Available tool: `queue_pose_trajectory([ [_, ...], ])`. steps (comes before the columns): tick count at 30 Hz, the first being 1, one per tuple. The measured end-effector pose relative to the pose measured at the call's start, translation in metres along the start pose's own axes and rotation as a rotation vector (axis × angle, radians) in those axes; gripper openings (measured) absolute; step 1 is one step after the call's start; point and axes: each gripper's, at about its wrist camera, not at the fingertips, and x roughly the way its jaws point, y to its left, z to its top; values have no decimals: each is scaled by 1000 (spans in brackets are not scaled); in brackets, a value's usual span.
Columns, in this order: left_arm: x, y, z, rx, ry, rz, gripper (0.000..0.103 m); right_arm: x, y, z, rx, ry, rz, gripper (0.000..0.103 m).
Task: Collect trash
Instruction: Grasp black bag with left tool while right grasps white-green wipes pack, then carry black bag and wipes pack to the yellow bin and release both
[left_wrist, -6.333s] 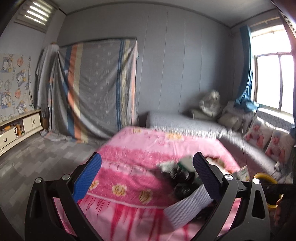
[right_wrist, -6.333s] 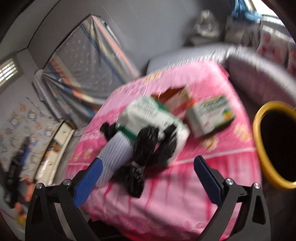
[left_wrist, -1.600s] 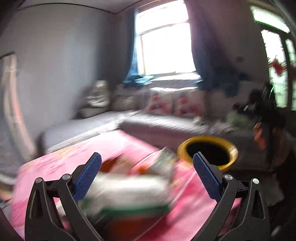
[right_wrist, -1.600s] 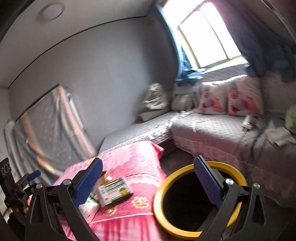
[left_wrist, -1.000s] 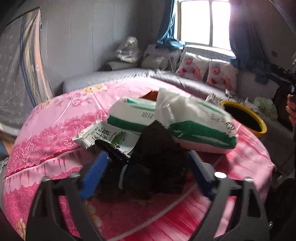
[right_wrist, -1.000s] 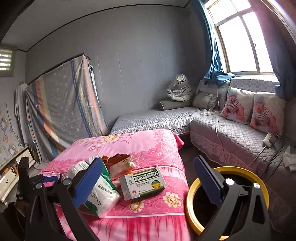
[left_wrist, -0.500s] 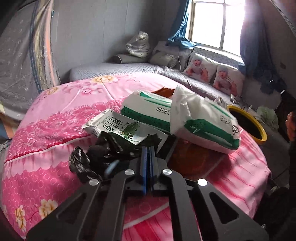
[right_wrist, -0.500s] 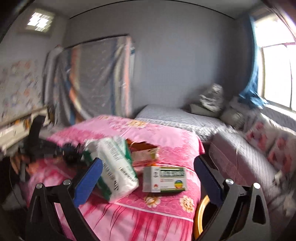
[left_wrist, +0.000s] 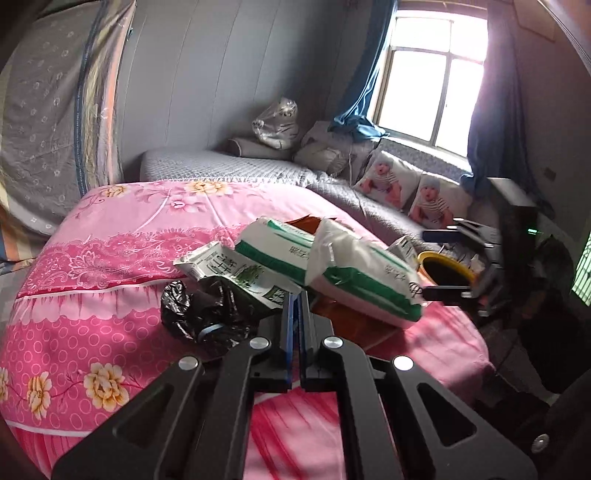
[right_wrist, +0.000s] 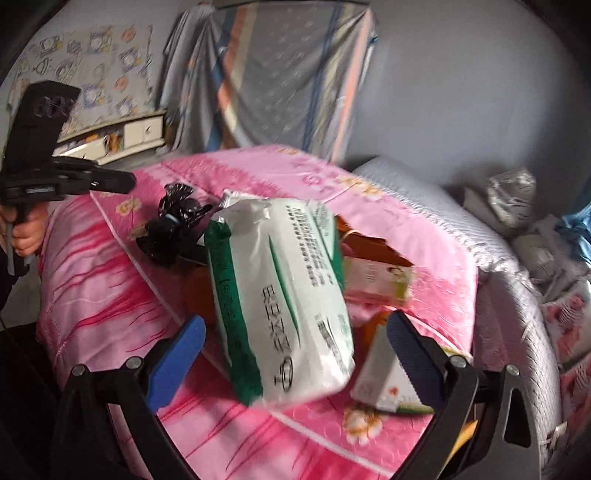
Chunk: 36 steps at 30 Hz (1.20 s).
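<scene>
Left wrist view shows the left gripper (left_wrist: 294, 295) with its blue pads pressed together at the near edge of the trash pile on the pink bedspread (left_wrist: 110, 236), just right of the black plastic bag (left_wrist: 207, 314) (whether anything is pinched there cannot be told). Right gripper (right_wrist: 295, 332) stands wide, nothing pressed, its pads flanking the near end of one white-and-green pack (right_wrist: 280, 295). Counted: two such packs, one flattened wrapper (left_wrist: 229, 269), one black bag, one yellow-rimmed bin (left_wrist: 443, 258) to the right.

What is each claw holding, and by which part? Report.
Nothing is held. Left claw is shut, empty; right claw is open, facing the white-green pack, not gripping.
</scene>
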Motion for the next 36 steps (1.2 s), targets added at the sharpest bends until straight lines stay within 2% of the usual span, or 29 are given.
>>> queue_pose_trajectory([
  [7, -2, 8, -2, -41, -17, -27, 1, 41, 3, 22, -83, 117, 51, 95],
  [13, 12, 10, -10, 17, 68, -32, 2, 36, 9, 29, -126, 89, 48, 95],
  [15, 17, 13, -9, 32, 79, -9, 3, 36, 8, 29, -104, 86, 62, 95],
  [17, 23, 17, -9, 34, 98, 7, 21, 37, 7, 28, -85, 87, 72, 95],
  [18, 26, 21, -7, 35, 98, 40, 59, 38, 6, 28, -80, 88, 72, 95],
  [19, 27, 24, -6, 34, 86, 77, 76, 38, 5, 27, -74, 89, 71, 95],
  [23, 29, 48, 2, -41, 75, 130, 77, 33, 0, 26, -45, 79, 77, 95],
  [29, 74, 89, 1, -164, 206, 152, 74, 29, -5, 25, -14, 64, 86, 95],
  [30, 86, 94, 0, -183, 241, 143, 60, 29, -5, 24, -10, 64, 89, 95],
  [31, 92, 95, -1, -193, 263, 141, 41, 28, -6, 24, -10, 65, 92, 95],
  [32, 98, 98, -2, -210, 284, 139, 40, 28, -7, 23, -16, 69, 95, 95],
  [33, 102, 99, -3, -229, 288, 131, 33, 28, -7, 23, -25, 77, 95, 95],
  [36, 98, 98, -3, -234, 269, 125, 27, 33, -3, 20, -87, 113, 58, 95],
])
